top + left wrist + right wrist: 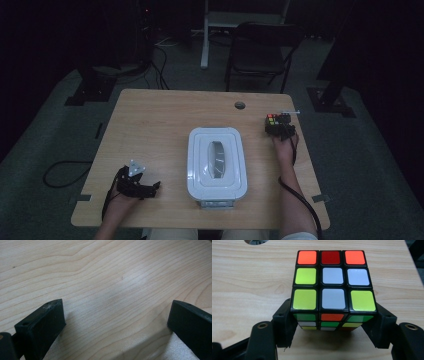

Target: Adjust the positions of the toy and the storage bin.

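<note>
A scrambled puzzle cube (333,290) with orange, red, white and yellow-green stickers on top sits on the wooden table (165,115) near its right edge; in the high view the cube (273,120) lies just beyond my right hand. My right gripper (333,322) is shut on it, one black jaw pressing on each lower side. In the high view that right gripper (278,128) points away from the person. My left gripper (154,187) rests at the table's front left, and its jaws (117,322) stand wide open over bare wood.
A white lidded plastic container (216,160) with a handle on its lid stands in the middle of the table near the front edge. A cable hole (240,105) sits at the back. A dark chair (260,50) stands behind the table.
</note>
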`<act>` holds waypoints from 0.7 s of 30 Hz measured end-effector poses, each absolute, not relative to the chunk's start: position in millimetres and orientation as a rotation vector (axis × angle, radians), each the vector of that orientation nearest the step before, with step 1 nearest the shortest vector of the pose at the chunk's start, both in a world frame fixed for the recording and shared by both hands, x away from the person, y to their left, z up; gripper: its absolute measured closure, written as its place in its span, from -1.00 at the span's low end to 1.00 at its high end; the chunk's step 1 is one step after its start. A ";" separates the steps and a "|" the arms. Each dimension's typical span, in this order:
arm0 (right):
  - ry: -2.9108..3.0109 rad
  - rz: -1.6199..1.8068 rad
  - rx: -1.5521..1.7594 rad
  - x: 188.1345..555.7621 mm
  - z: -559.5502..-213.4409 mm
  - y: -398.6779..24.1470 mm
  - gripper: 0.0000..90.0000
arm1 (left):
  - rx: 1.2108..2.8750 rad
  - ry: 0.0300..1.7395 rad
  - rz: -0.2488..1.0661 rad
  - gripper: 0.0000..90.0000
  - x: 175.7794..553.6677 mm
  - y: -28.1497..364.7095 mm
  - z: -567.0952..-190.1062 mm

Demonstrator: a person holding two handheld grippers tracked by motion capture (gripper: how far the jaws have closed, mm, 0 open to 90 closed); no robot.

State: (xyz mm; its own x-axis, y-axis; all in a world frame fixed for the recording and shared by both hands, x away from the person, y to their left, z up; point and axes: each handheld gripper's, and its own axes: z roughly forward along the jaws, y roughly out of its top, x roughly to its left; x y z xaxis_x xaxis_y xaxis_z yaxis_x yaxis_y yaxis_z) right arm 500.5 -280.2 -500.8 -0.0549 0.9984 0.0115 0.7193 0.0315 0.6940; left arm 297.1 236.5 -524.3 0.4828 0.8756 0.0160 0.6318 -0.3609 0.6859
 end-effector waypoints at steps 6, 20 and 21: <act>1.849 0.770 1.679 483.5 -491.0 -282.3 -0.24 | 2.114 1.240 0.511 -0.96 297.2 236.5 -524.2; 1.877 0.869 1.579 409.1 -476.7 -285.2 -0.24 | 2.115 1.237 0.508 -0.96 298.8 236.2 -524.1; 1.881 0.871 1.579 403.6 -477.4 -286.2 -0.24 | 2.114 1.236 0.508 -0.96 298.8 236.2 -524.2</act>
State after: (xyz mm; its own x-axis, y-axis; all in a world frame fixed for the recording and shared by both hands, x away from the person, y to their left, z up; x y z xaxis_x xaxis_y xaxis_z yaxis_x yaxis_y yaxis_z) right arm 403.6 -286.2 -477.4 -0.1769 0.9842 0.0080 0.6430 0.1094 0.7580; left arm 298.8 236.2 -524.2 0.4855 0.8741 0.0145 0.6313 -0.3620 0.6858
